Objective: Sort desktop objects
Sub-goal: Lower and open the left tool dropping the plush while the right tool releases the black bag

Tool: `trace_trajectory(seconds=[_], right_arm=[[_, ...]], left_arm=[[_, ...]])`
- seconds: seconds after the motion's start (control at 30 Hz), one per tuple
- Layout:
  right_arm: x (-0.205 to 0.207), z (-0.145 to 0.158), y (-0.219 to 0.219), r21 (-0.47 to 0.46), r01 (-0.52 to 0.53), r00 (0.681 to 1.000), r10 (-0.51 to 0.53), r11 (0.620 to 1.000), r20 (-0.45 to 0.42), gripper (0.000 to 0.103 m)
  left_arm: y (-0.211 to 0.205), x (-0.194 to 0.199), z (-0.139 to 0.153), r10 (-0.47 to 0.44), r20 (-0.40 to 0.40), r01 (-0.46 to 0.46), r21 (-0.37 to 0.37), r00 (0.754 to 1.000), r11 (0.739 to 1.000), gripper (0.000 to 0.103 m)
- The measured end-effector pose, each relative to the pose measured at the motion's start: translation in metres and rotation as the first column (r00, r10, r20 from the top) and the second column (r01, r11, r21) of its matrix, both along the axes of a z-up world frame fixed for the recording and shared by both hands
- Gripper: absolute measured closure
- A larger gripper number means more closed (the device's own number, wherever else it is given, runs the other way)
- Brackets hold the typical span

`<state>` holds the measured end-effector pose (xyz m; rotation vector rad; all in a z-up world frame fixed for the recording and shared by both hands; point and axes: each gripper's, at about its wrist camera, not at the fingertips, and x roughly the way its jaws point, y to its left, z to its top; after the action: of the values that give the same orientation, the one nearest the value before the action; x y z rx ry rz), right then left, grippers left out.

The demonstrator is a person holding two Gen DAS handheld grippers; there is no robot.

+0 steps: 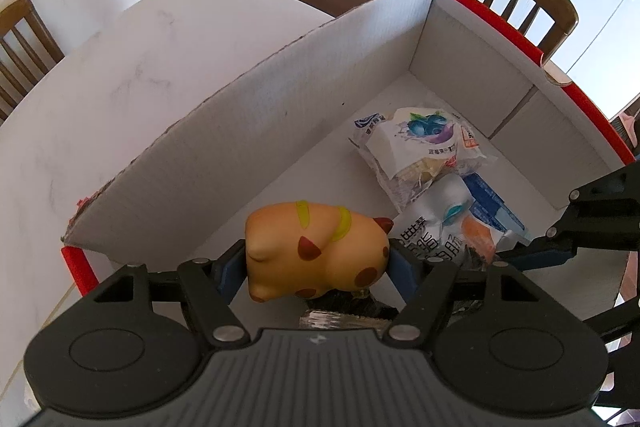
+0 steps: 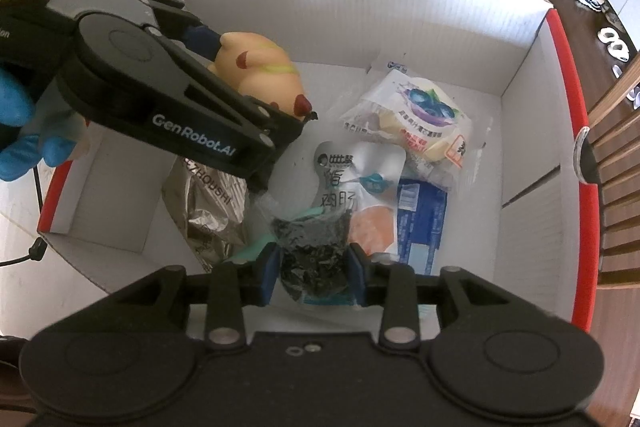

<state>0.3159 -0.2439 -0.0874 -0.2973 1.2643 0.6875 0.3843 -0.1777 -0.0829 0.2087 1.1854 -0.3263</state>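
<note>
Over the white box (image 1: pixel 400 39) on the desk (image 1: pixel 120 75), the left gripper (image 1: pixel 316 263) squeezes the soft, light orange toy (image 1: pixel 316 251) by its round middle, while the right gripper (image 2: pixel 312 267) pinches a crinkly, slippery dark packet (image 2: pixel 312 251).

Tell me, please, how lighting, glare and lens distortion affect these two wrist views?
Left wrist view: strong fisheye bends the box wall, bright even light, the orange toy in the left gripper sharp. Right wrist view: the same curving, the box rim bowed, glare on the silver packet, and the dark packet in the right gripper murky.
</note>
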Motion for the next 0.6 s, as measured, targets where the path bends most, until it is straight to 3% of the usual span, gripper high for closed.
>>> trace_trajectory(seconds=[0.2, 0.5, 0.6], right_arm=[[-0.003, 0.003, -0.003, 0.01, 0.009, 1.0, -0.009, 1.0, 0.0, 0.059], [-0.014, 0.017, -0.005, 0.028, 0.018, 0.999, -0.018, 0.999, 0.031, 0.04], [-0.019, 0.023, -0.004, 0.032, 0.019, 0.999, -0.021, 0.999, 0.045, 0.039]], left_arm=[[0.002, -0.002, 0.001, 0.01, 0.0, -0.01, 0.003, 1.0, 1.0, 0.03], [0.002, -0.009, 0.012, 0.025, 0.019, -0.025, -0.005, 1.0, 1.0, 0.028], [0.003, -0.012, 0.02, 0.027, 0.037, -0.027, -0.007, 0.999, 1.0, 0.02]])
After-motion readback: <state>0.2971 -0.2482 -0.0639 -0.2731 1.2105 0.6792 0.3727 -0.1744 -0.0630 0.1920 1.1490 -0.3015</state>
